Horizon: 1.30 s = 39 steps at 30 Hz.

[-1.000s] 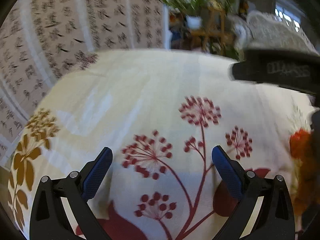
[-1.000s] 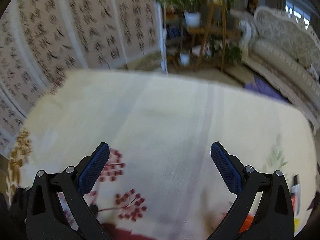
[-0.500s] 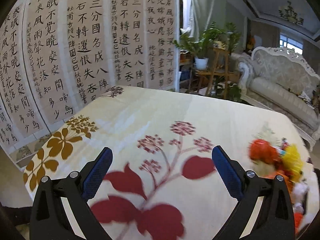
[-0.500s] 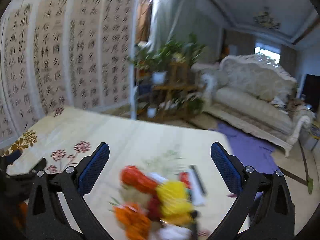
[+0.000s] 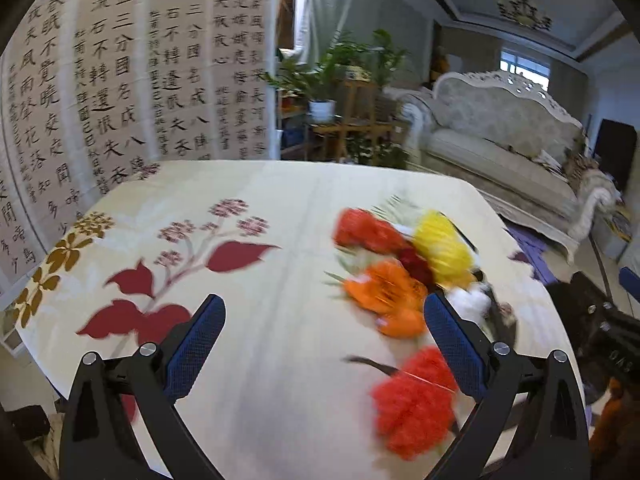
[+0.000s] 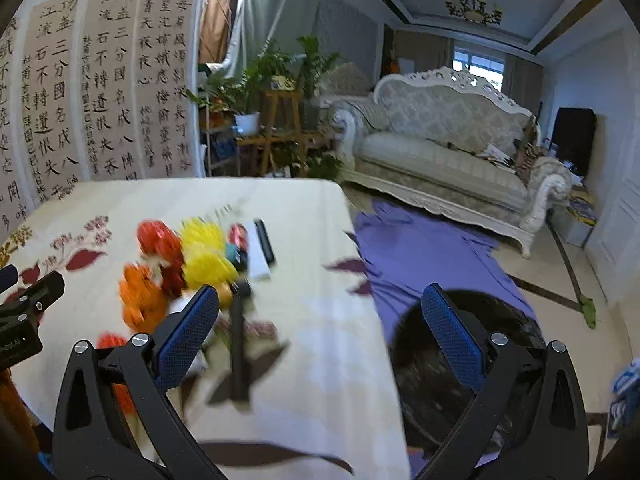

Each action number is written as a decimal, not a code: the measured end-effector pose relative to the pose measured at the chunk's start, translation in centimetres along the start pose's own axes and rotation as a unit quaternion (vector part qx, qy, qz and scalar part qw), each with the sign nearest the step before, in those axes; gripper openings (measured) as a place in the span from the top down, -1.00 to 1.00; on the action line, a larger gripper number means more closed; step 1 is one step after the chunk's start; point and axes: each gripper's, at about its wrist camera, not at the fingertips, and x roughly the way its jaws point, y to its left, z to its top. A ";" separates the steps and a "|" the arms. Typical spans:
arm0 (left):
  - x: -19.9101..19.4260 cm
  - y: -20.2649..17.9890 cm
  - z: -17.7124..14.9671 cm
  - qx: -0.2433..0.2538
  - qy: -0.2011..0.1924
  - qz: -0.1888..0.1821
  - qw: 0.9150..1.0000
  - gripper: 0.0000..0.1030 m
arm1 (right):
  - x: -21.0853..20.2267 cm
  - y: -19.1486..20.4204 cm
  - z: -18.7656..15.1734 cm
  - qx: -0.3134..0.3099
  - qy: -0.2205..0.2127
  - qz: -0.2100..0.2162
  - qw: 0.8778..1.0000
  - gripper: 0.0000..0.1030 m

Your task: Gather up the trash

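— Crumpled red, orange and yellow trash heap (image 5: 404, 276): where?
— Right of centre in the left view, on the cream flower-printed counter (image 5: 256, 360), blurred.
— Tongs?
— Left tongs (image 5: 324, 344) and right tongs (image 6: 318, 332) both spread apart, empty, above the counter.

Worktop (image 5: 280, 360) under floral cloth. Calligraphy panels (image 6: 100, 80) behind. Potted plants (image 6: 256, 80) beside ornate sofa (image 6: 440, 140). Purple cloth (image 6: 420, 248) on floor.
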 end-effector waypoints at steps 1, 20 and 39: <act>0.0 -0.5 -0.3 0.001 0.005 -0.007 1.000 -0.89 | 0.0 -0.3 -0.3 0.002 0.003 0.000 1.000 -0.92; -0.6 -7.4 -2.5 0.047 0.002 -0.034 0.998 -0.89 | -1.6 -5.3 -3.8 0.038 0.018 -0.018 0.999 -0.92; -0.5 -8.4 -2.4 0.055 0.010 -0.041 0.998 -0.87 | -1.8 -6.5 -3.4 0.044 0.012 -0.026 0.999 -0.92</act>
